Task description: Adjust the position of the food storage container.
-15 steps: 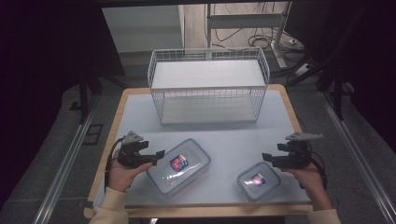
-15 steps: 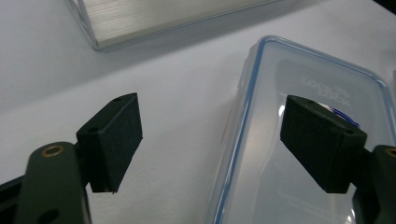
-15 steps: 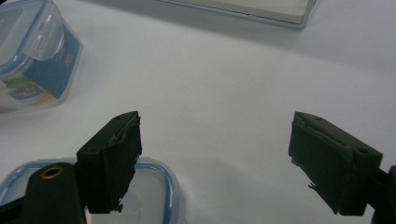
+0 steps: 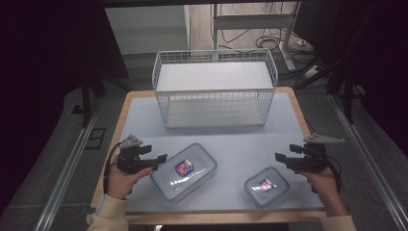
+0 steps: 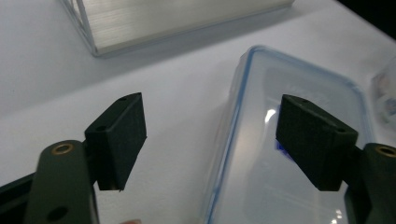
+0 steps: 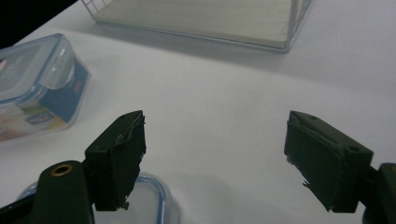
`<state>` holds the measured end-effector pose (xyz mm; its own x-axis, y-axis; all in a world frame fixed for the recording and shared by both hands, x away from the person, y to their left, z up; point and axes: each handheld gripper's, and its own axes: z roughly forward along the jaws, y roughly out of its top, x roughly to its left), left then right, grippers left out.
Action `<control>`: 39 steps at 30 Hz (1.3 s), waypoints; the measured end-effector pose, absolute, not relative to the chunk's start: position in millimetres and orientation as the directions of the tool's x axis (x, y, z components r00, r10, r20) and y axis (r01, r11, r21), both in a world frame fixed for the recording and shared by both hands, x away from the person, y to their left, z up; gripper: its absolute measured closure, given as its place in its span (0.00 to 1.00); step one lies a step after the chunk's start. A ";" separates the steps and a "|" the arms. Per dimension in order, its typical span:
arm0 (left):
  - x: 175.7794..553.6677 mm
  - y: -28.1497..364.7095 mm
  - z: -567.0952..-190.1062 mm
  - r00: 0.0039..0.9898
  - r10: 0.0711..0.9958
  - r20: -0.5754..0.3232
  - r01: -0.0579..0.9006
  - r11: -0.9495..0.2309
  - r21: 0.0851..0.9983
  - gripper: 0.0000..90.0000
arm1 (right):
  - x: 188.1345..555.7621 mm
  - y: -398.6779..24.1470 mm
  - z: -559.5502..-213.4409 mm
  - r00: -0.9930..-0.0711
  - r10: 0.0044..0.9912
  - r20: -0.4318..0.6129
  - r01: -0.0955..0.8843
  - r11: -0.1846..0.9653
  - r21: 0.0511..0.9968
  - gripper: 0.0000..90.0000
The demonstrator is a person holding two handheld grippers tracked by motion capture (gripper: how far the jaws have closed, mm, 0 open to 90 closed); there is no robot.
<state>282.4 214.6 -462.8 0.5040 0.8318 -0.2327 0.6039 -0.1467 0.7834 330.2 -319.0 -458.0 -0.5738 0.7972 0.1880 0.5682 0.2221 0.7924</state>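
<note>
I have both grippers low over the table, each near a lidded plastic box. My left gripper has its fingers wide apart with nothing between the pads; the large box lies just ahead of them, its near edge under the far finger in the left gripper view, not yet touched. My right gripper is likewise spread and empty, and the small box sits just below and beside its near finger, its rounded corner peeking out there. Both boxes look like clear, hard plastic with blue-rimmed snap lids: stiff, light if empty as they seem, and smooth enough to slip. I judge the lid top too broad and slick to pinch, so I would straddle a short side or a corner rim, pads on the lid edge and wall, squeezing gently. The wire basket stands well beyond the fingers.
</note>
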 end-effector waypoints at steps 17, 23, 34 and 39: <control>262.9 196.0 -443.3 0.619 0.733 -0.282 0.600 -0.210 0.772 0.93 | 326.7 -316.2 -458.3 -0.562 0.810 0.167 0.569 0.232 0.789 0.23; 245.8 179.2 -446.8 0.641 0.712 -0.288 0.615 -0.252 0.747 0.98 | 322.4 -313.4 -461.0 -0.566 0.810 0.154 0.568 0.248 0.785 0.23; 215.0 137.2 -465.5 0.718 0.631 -0.293 0.621 -0.391 0.679 1.00 | 322.1 -316.7 -465.6 -0.553 0.818 0.157 0.582 0.245 0.775 0.23; 203.5 128.0 -475.9 0.721 0.642 -0.260 0.622 -0.435 0.651 1.00 | 321.3 -319.3 -464.4 -0.544 0.823 0.162 0.585 0.234 0.776 0.23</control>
<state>203.5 128.0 -475.9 0.7211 0.6422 -0.2601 0.6221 -0.4347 0.6512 321.3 -319.3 -464.4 -0.5442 0.8231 0.1623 0.5854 0.2340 0.7762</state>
